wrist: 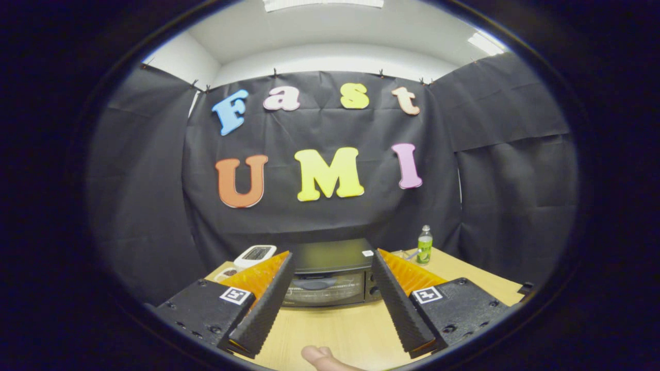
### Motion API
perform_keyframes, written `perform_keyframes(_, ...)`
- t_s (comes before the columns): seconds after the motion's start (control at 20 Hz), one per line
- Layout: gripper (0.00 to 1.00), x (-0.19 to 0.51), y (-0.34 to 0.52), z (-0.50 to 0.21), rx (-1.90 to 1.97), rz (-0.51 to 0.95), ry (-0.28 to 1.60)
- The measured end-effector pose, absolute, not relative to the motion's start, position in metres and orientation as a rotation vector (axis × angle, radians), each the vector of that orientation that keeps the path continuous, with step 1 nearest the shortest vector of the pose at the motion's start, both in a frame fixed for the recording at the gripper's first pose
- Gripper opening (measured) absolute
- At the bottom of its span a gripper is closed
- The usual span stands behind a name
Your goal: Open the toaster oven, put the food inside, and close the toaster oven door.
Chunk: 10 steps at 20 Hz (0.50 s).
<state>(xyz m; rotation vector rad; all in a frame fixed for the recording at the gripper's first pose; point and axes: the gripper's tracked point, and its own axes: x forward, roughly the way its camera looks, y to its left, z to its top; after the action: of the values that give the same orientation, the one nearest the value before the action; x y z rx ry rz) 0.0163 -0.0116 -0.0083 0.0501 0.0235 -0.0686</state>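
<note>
A black toaster oven (pixel 330 273) stands on the wooden table (pixel 335 330) against the booth's back wall, its glass door shut with the handle across the top of the door. My gripper (pixel 332 260) is open and held above the table, well short of the oven, which shows framed between the two fingertips. Nothing is between the fingers. Left of the oven, partly hidden behind the left finger, lies a small plate with food (pixel 228 272).
A white scale-like device (pixel 254 254) sits left of the oven at the back. A green drink bottle (pixel 424 245) stands to the oven's right. A person's fingertip (pixel 322 357) shows on the table's near side, below the fingers.
</note>
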Motion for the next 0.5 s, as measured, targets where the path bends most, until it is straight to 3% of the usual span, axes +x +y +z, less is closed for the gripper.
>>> perform_keyframes(0.5, 0.98, -0.032, -0.037, 0.028, 0.047, -0.068, -0.024)
